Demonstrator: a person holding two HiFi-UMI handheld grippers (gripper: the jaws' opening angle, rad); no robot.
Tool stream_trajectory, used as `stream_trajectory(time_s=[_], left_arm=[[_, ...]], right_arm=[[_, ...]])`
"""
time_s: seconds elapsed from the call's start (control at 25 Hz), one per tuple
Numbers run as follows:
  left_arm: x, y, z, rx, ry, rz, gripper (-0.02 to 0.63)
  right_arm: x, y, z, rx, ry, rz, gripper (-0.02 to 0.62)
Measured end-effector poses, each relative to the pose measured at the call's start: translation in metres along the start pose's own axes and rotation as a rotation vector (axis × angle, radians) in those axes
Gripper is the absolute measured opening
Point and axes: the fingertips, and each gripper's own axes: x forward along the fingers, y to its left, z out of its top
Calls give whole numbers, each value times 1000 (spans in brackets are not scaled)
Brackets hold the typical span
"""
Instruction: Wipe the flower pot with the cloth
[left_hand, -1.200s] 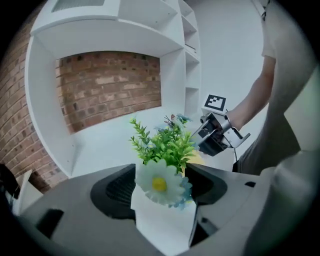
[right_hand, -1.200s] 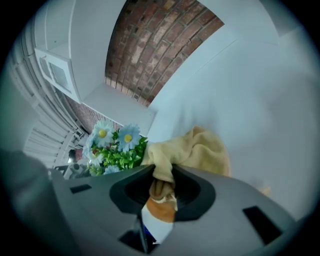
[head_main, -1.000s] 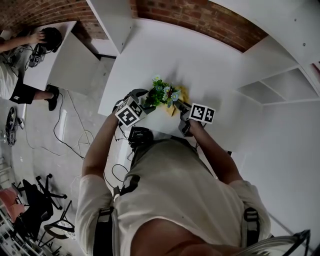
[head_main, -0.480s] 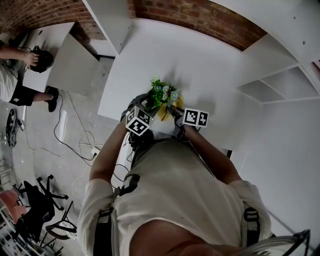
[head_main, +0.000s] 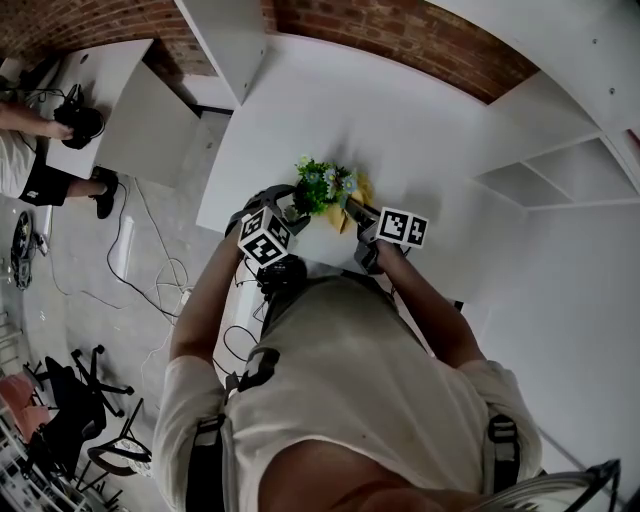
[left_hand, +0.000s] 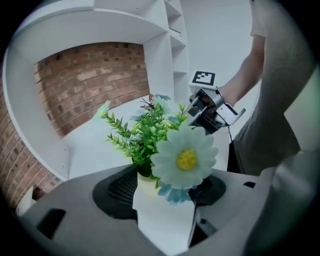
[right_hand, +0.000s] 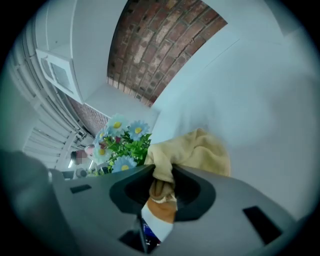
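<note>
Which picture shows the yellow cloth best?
The right gripper view: the soft yellow cloth looms large, pinched in the right gripper's jaws. The head view shows only a small yellow scrap beside the leafy flowers. The left gripper view shows none.

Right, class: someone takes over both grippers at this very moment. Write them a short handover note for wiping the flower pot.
Left gripper: closed on the sides of the white flower pot. Its jaws have just been opening slightly, with the pot between them.
Right gripper: shut on the yellow cloth, which is bunched beyond the jaws.
Where: the pot with its flowers is at the near edge of the white table, and the cloth is beside the flowers.
Done: both things are gripped. How much is wiped cannot be told.
Left: probably rub the cloth round the pot's walls, then set both down.
</note>
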Motion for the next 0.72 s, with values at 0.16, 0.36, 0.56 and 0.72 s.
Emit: stream_trajectory(time_s=[0.16,0.36,0.56,0.72], left_arm=[[11,-2,-8,118,69,-31,296],[21,-12,-3,95,42,9,239],[30,-24,6,-62,5,45,233],[28,-31,7,-91,19,80,241]], right_arm=[[1,4,6,-14,-11,0,98],[3,6,-2,-4,-3,8,98],[2,8,-20,-10,48,16,98],[0,8,-32,-12,68,13,98]])
